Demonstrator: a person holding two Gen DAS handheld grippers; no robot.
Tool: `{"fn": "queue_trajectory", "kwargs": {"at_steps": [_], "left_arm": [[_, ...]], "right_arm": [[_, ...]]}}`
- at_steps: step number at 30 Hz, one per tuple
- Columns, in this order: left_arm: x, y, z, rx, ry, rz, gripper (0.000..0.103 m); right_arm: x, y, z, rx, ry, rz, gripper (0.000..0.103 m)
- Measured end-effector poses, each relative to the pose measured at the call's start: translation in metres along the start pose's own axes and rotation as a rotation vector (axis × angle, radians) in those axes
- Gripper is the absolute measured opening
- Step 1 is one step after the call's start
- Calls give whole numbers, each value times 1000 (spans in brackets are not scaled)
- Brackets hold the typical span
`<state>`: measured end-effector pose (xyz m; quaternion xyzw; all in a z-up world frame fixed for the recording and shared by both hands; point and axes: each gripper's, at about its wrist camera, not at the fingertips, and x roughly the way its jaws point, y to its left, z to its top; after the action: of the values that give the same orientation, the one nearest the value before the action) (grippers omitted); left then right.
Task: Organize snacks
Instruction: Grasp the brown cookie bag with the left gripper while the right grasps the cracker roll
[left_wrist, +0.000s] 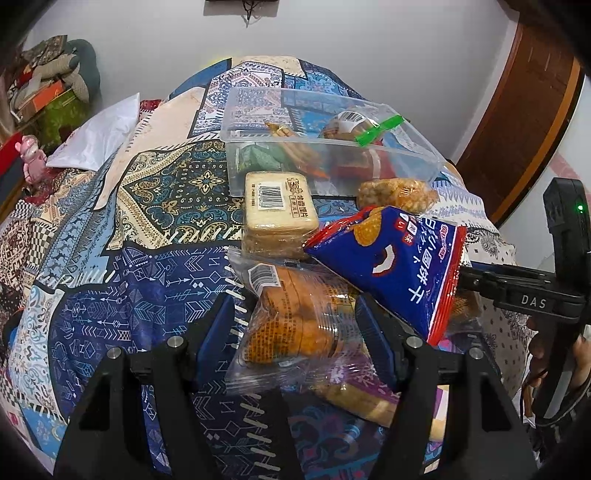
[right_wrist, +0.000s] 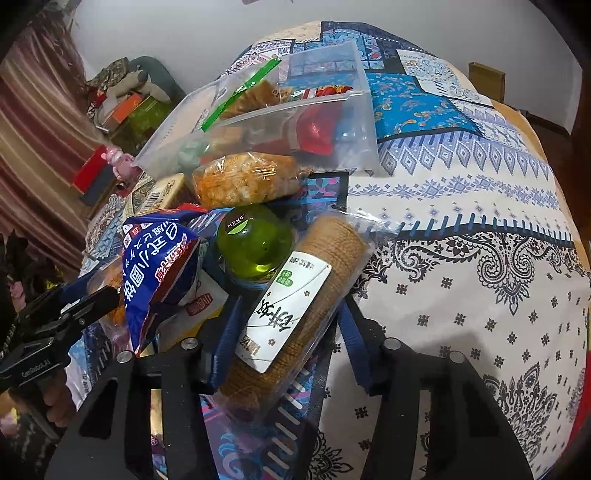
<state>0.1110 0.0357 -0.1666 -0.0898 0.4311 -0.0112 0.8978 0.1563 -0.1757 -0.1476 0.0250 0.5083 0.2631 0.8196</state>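
My left gripper (left_wrist: 295, 325) is open around a clear pack of orange-brown pastries (left_wrist: 291, 317) on the patterned cloth. My right gripper (right_wrist: 284, 325) is open around a clear sleeve of round brown biscuits with a white label (right_wrist: 295, 306). A blue and red snack bag (left_wrist: 395, 258) leans over the pile; it also shows in the right wrist view (right_wrist: 159, 269). A clear plastic box (left_wrist: 325, 144) holding several snacks stands behind; it also shows in the right wrist view (right_wrist: 280, 122). A wrapped cracker block (left_wrist: 277, 206), a puffed snack bag (right_wrist: 243, 181) and a green round jar (right_wrist: 255, 243) lie nearby.
The table (right_wrist: 461, 206) has a patterned cloth. A white bag (left_wrist: 99, 133) and a pink figure (left_wrist: 33, 158) lie at the left. Piled boxes and cushions (left_wrist: 51, 88) stand by the wall. A wooden door (left_wrist: 517, 122) is at the right.
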Motion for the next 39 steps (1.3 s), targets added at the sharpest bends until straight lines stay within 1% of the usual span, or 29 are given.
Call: {"fn": "queue_trajectory", "kwargs": {"at_steps": [2, 3, 5, 7, 9, 13, 16, 22, 31, 33, 35, 37, 38, 39], "left_arm": [[-2, 0, -1, 4, -1, -19, 67], [-1, -2, -1, 7, 9, -31, 67], [0, -4, -2, 16, 16, -15, 67], [6, -6, -3, 23, 27, 10, 67], [12, -4, -3, 13, 44, 23, 64], [12, -2, -4, 4, 34, 17, 60], [5, -3, -3, 14, 17, 36, 58], [-16, 7, 6, -19, -30, 31, 57], [-43, 13, 32, -44, -121, 30, 57], [-47, 12, 37, -46, -136, 23, 57], [-48, 12, 41, -43, -145, 21, 57], [-47, 11, 43, -44, -148, 24, 57], [-46, 12, 44, -47, -146, 22, 57], [-45, 12, 43, -50, -144, 16, 57]], "right_arm": [[-2, 0, 0, -5, -7, -13, 38], [-5, 0, -1, -10, -12, -18, 37], [-6, -2, 0, -16, -18, -24, 34], [-7, -2, -1, -19, -22, -25, 34], [-8, -4, -3, -18, -24, -22, 34], [-10, -4, -4, -10, -29, -12, 34], [-14, -3, -5, -6, -39, -6, 33], [-34, -3, 1, -4, -91, 3, 32], [-61, 2, 15, -18, -173, 6, 29], [-63, 2, 19, -18, -182, 15, 24], [-67, 1, 22, -15, -191, 31, 3], [-66, 2, 26, -22, -176, 49, 4], [-63, 3, 27, -38, -159, 30, 4], [-59, 4, 27, -55, -153, -18, 4]]}}
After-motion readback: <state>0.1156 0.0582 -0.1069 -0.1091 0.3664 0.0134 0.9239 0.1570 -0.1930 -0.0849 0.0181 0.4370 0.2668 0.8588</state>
